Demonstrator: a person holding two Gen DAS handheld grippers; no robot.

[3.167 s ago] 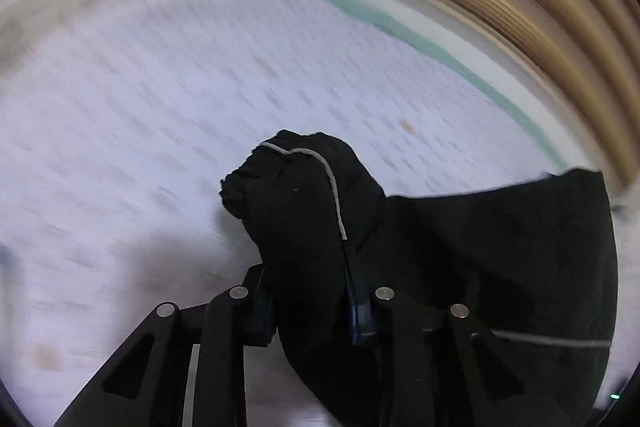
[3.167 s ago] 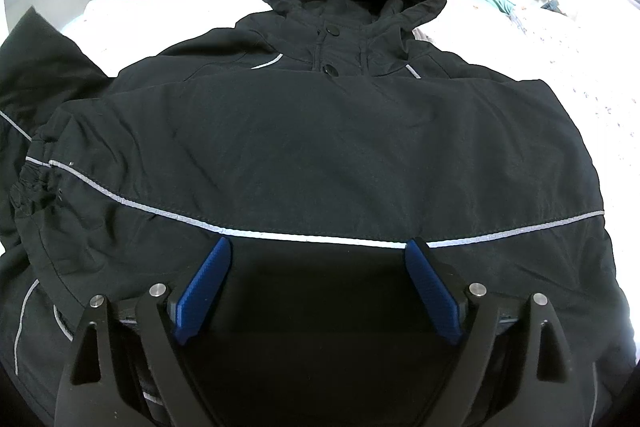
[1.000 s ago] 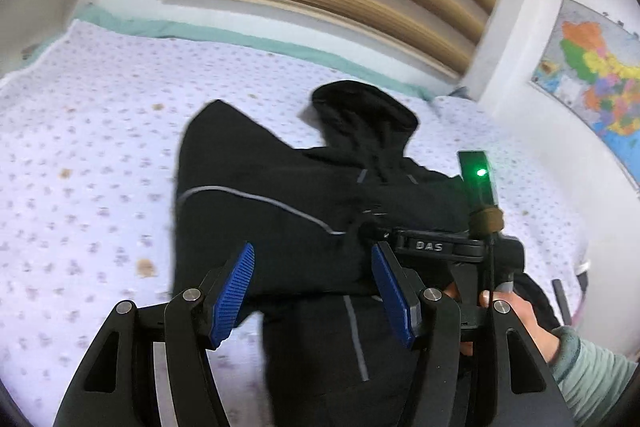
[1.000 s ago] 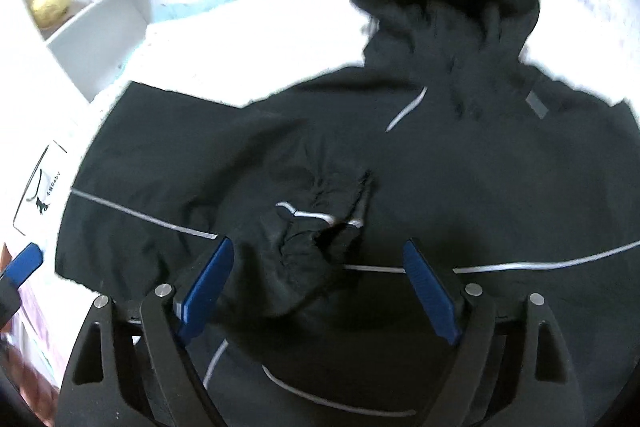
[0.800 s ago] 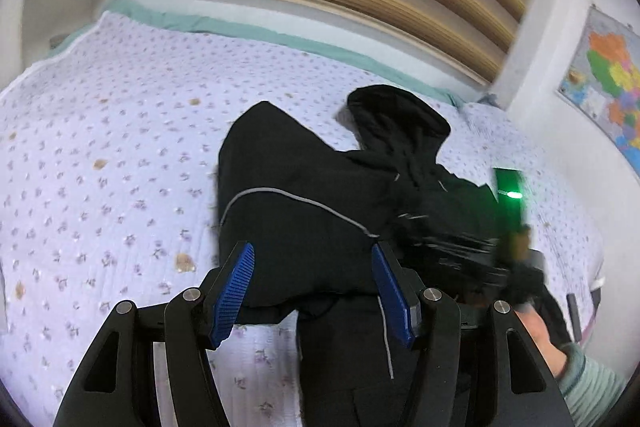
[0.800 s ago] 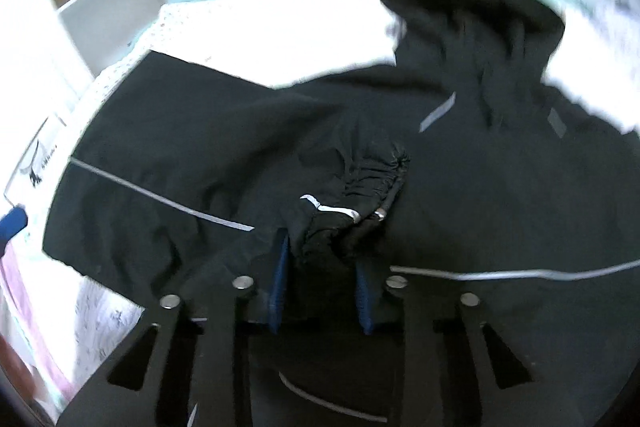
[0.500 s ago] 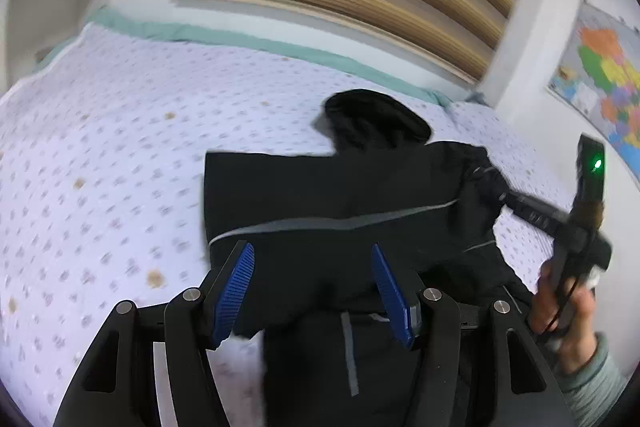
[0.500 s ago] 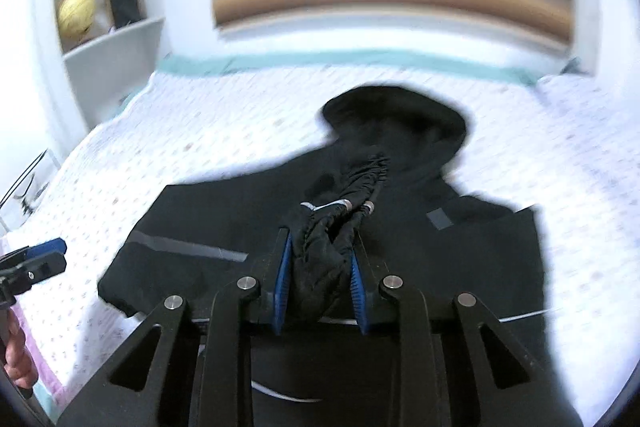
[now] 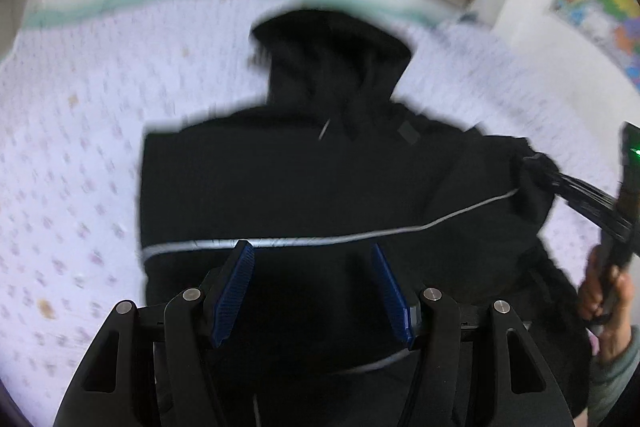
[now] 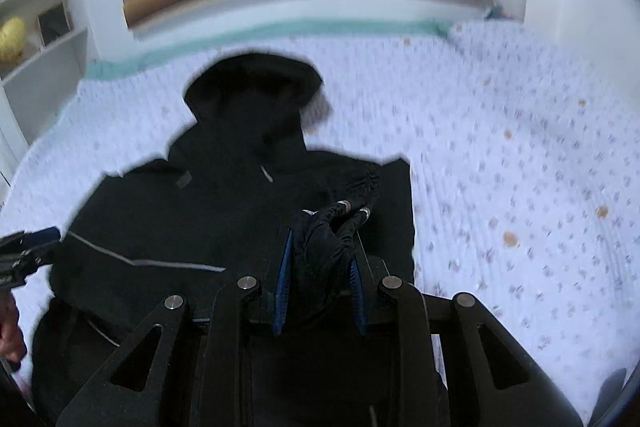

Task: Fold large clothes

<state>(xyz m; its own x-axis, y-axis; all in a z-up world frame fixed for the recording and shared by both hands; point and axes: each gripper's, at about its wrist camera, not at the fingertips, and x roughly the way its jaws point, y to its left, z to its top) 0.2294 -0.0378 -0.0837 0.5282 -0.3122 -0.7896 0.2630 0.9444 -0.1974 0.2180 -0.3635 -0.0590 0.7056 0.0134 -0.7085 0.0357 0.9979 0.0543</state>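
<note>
Lying hood-up — black jacket [image 9: 304,183], thin grey stripe, cuff [image 10: 332,227] bunched.

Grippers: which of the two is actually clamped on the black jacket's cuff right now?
The right gripper: its blue pads pinch the gathered sleeve cuff of the black jacket. The left gripper stands open above the jacket with nothing pinched between its pads.

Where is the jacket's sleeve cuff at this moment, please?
In the right wrist view the sleeve cuff is pinched in the right gripper, above the black jacket's right edge.
</note>
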